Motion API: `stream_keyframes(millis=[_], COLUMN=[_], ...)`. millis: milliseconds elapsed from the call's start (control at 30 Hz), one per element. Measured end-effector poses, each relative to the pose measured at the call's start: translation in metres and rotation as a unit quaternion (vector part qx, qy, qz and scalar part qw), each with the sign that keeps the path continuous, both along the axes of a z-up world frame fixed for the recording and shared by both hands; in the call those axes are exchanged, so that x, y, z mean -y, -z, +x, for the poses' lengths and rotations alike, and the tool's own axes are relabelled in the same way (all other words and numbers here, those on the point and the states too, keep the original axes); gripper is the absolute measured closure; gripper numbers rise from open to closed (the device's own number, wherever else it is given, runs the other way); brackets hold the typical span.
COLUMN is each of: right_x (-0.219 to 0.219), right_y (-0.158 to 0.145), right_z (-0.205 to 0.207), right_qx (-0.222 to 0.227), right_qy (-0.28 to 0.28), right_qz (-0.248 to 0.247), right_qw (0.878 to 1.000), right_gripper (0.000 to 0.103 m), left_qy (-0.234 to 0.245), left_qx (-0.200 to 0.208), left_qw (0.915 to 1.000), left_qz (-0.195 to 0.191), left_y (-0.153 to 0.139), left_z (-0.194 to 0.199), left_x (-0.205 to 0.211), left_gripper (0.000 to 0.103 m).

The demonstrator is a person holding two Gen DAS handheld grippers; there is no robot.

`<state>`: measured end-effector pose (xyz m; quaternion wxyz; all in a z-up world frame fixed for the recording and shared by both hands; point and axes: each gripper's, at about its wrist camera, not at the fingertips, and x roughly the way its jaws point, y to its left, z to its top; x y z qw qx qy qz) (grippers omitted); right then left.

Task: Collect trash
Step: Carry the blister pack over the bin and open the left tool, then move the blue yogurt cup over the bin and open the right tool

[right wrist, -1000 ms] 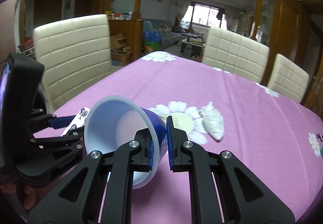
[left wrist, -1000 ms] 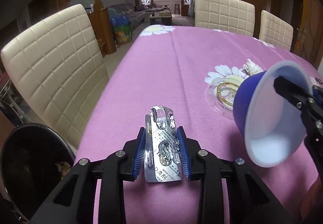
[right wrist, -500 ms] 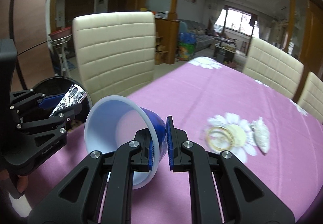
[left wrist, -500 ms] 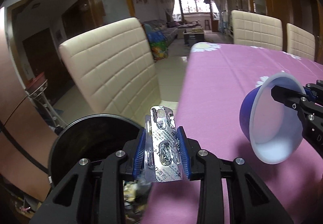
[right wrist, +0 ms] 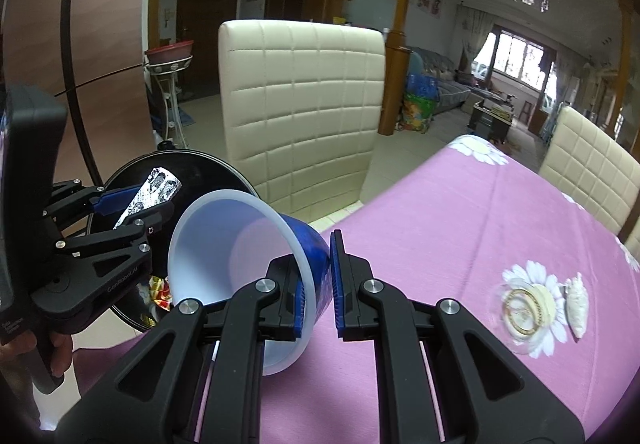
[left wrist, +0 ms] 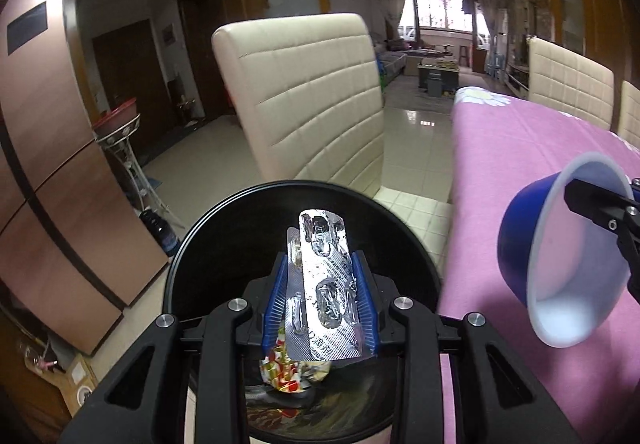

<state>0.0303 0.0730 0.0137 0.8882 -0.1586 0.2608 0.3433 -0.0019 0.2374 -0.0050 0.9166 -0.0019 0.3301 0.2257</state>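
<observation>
The left gripper (left wrist: 320, 300) had its fingers pinching a silver pill pack (left wrist: 326, 284), held over the open black trash bin (left wrist: 208, 244) on the floor at the near left of the table (right wrist: 460, 244). Crumpled colorful wrappers (left wrist: 288, 372) lay inside the bin. To the right, the right gripper (right wrist: 318, 284) clamped the wall of a blue cup (right wrist: 240, 256), tipped toward the bin above the pink cloth. A cream chair (left wrist: 308, 103) stood beyond the bin.
</observation>
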Motion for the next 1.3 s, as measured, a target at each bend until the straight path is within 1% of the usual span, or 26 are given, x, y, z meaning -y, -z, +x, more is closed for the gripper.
stream_keyframes(millis=[100,167,200,233,267,300,367,500,567,733,833,867,900,933,967,1000,1033,1100,1300], right_x=[-0.006,-0.009,-0.010,-0.010,-0.013,-0.015,-0.020,-0.027,-0.033,-0.055,-0.075,-0.081,-0.086,-0.088,-0.087,-0.084,-0.083,-0.083,-0.067], right_y=[0.002,0.003,0.004,0.004,0.005,0.005,0.006,0.006,0.005,0.005,0.010,0.012,0.014,0.016,0.015,0.014,0.014,0.015,0.013], right_z=[-0.001,-0.001,0.003,0.003,0.002,0.001,-0.002,-0.005,-0.007,-0.011,-0.008,-0.007,-0.005,-0.003,-0.003,-0.004,-0.009,-0.015,-0.012], right_qx=[0.001,0.004,0.006,0.006,0.006,0.006,0.009,0.011,0.012,0.010,-0.003,-0.009,-0.017,-0.026,-0.028,-0.020,-0.007,0.019,0.029], right_qy=[-0.003,-0.004,-0.004,-0.004,-0.005,-0.007,-0.010,-0.019,-0.025,-0.045,-0.057,-0.055,-0.054,-0.053,-0.051,-0.051,-0.056,-0.054,-0.032], right_qz=[-0.003,-0.007,-0.009,-0.010,-0.011,-0.012,-0.015,-0.017,-0.018,-0.024,-0.037,-0.044,-0.048,-0.047,-0.037,-0.024,-0.021,-0.039,-0.043], right_qw=[1.000,1.000,1.000,1.000,1.000,1.000,1.000,1.000,0.999,0.999,0.998,0.997,0.997,0.997,0.998,0.998,0.998,0.998,0.998], right_gripper=[0.091,0.091,0.091,0.091,0.091,0.091,0.091,0.091,0.090,0.090,0.088,0.086,0.075,0.044,0.025,0.013,0.013,0.016,0.016], left_qy=[-0.002,0.002,-0.003,-0.016,-0.028,-0.035,-0.047,-0.065,-0.076,-0.111,-0.121,-0.122,-0.123,-0.122,-0.121,-0.120,-0.117,-0.114,-0.092], left_qx=[0.003,0.008,0.014,0.024,0.035,0.043,0.045,0.048,0.050,0.054,0.056,0.056,0.056,0.055,0.054,0.052,0.051,0.050,0.050], left_qw=[0.9999,0.9994,0.9991,0.9988,0.9984,0.9980,0.9976,0.9960,0.9951,0.9922,0.9909,0.9907,0.9906,0.9907,0.9910,0.9913,0.9917,0.9921,0.9943], left_qz=[-0.013,-0.033,-0.039,-0.038,-0.034,-0.030,-0.024,-0.038,-0.039,-0.018,-0.018,-0.019,-0.020,-0.020,-0.020,-0.019,-0.017,-0.013,-0.021], left_y=[0.002,0.003,0.002,0.000,-0.001,-0.002,-0.003,-0.002,-0.001,-0.002,-0.003,-0.002,-0.002,-0.001,0.000,0.000,0.001,0.002,-0.001], left_z=[-0.002,-0.005,-0.006,-0.008,-0.012,-0.014,-0.017,-0.025,-0.032,-0.049,-0.055,-0.056,-0.057,-0.058,-0.057,-0.058,-0.058,-0.058,-0.047], left_x=[-0.009,-0.014,-0.017,-0.021,-0.024,-0.026,-0.031,-0.045,-0.054,-0.066,-0.072,-0.074,-0.075,-0.075,-0.074,-0.074,-0.073,-0.069,-0.059], left_gripper=[0.065,0.055,0.037,0.023,0.020,0.018,0.017,0.017,0.017,0.017,0.017,0.017,0.017,0.017,0.017,0.017,0.017,0.017,0.017])
